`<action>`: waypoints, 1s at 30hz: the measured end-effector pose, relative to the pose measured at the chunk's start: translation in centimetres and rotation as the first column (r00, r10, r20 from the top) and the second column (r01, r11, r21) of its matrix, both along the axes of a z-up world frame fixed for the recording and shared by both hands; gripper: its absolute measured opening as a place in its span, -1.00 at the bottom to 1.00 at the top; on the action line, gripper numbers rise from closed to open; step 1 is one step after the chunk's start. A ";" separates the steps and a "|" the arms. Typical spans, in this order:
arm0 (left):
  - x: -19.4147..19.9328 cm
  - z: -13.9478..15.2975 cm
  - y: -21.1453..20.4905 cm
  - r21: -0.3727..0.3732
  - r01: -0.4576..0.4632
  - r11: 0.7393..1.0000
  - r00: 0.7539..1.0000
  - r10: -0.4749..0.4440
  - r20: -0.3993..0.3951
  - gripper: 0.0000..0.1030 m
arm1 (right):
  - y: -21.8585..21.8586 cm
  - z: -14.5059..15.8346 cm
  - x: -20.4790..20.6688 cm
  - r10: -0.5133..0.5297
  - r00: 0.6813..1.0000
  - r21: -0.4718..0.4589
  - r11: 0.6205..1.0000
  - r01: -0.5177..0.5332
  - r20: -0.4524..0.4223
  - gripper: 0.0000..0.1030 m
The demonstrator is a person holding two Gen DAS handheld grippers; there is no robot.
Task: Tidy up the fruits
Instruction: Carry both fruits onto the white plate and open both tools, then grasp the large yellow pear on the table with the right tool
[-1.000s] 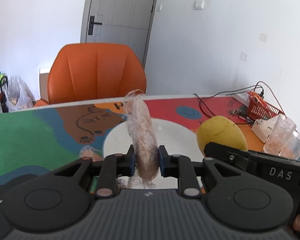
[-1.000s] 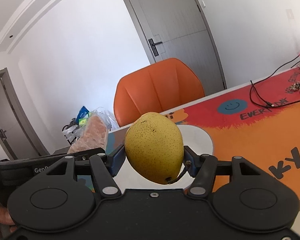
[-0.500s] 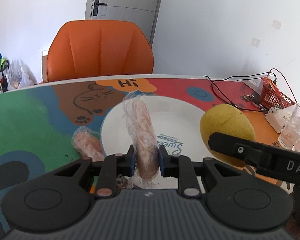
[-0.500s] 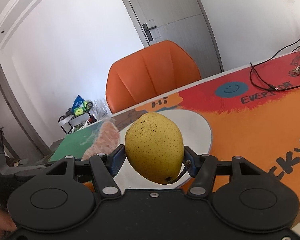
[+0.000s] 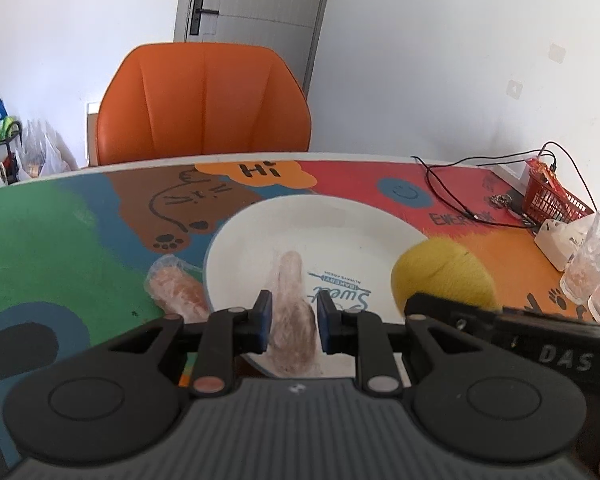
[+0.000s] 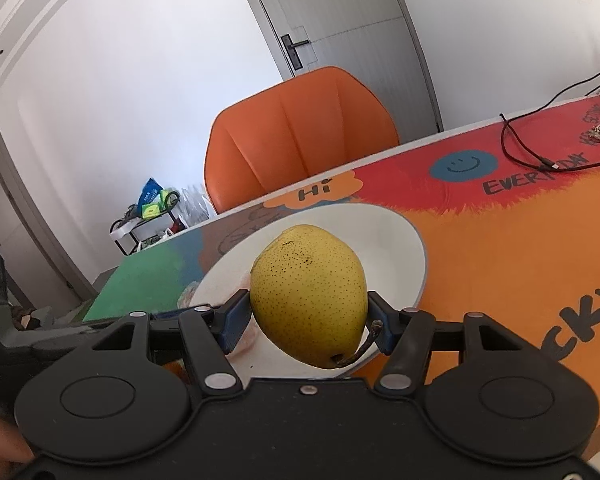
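My left gripper [image 5: 291,322] is shut on a long brownish fruit wrapped in clear plastic [image 5: 290,308], which lies tilted down over the near part of the white plate [image 5: 340,224]. A yellow speckled pear [image 6: 308,294] is clamped between the blue pads of my right gripper [image 6: 307,322], just above the plate's [image 6: 404,248] near edge. In the left wrist view the pear [image 5: 444,276] shows at the plate's right side. A second wrapped orange-brown fruit [image 5: 174,286] lies on the mat left of the plate.
The table wears a colourful cartoon mat [image 5: 60,248]. An orange chair [image 5: 204,100] stands behind it. At the far right are a red basket [image 5: 552,200], black cables [image 5: 460,200], a white box [image 5: 560,240] and clear glasses [image 5: 588,264].
Both grippers sank toward the plate with their fruits. The wrapped fruit tipped from upright to pointing down at the plate, and the pear came over the plate's edge.
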State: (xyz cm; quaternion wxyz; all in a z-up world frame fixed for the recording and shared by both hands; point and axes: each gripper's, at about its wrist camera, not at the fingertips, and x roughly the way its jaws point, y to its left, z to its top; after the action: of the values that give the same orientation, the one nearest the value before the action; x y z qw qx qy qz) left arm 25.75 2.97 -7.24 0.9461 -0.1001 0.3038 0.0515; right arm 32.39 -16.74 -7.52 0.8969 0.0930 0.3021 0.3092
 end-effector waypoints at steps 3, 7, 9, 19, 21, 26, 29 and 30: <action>-0.4 0.2 0.2 -0.008 -0.001 1.000 1.000 0.001 -0.002 -0.56 | 0.1 -0.4 0.3 -0.020 0.999 -0.015 1.000 0.019 -0.030 0.16; -1.2 0.7 0.7 -0.024 -0.014 1.000 1.000 0.014 -0.003 -0.54 | -0.6 0.3 -0.3 -0.026 1.000 0.018 0.999 0.026 0.007 0.35; -1.8 1.0 0.8 -0.028 -0.024 0.999 1.000 0.024 0.001 -0.34 | -0.6 0.8 -0.9 -0.028 0.999 0.018 0.999 0.028 0.025 0.40; -5.3 2.4 0.9 -0.024 -0.038 0.999 0.999 0.039 0.035 0.57 | -2.5 1.1 -4.0 -0.041 0.999 0.037 0.999 0.040 0.021 0.46; -5.9 2.5 1.1 -0.026 -0.045 0.999 0.998 0.046 0.042 0.68 | -2.7 1.3 -4.5 -0.043 0.999 0.039 0.998 0.042 0.025 0.51; -7.5 2.7 1.4 -0.039 -0.062 0.997 0.997 0.064 0.050 0.72 | -3.2 1.7 -5.7 -0.048 0.998 0.046 0.998 0.047 0.032 0.62; -8.3 2.7 1.5 -0.044 -0.060 0.997 0.996 0.062 0.061 0.76 | -3.5 1.8 -6.4 -0.034 0.999 0.048 0.998 0.032 0.040 0.65; -8.5 2.6 1.6 -0.048 -0.067 0.997 0.996 0.070 0.060 0.76 | -3.6 1.8 -6.7 -0.027 0.999 0.052 0.998 0.024 0.044 0.66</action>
State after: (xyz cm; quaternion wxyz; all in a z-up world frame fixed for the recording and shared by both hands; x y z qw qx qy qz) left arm 17.25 4.57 -4.61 0.9501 -0.1339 0.2720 0.0736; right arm 25.72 -20.33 -5.70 0.9046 0.1129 0.2730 0.3073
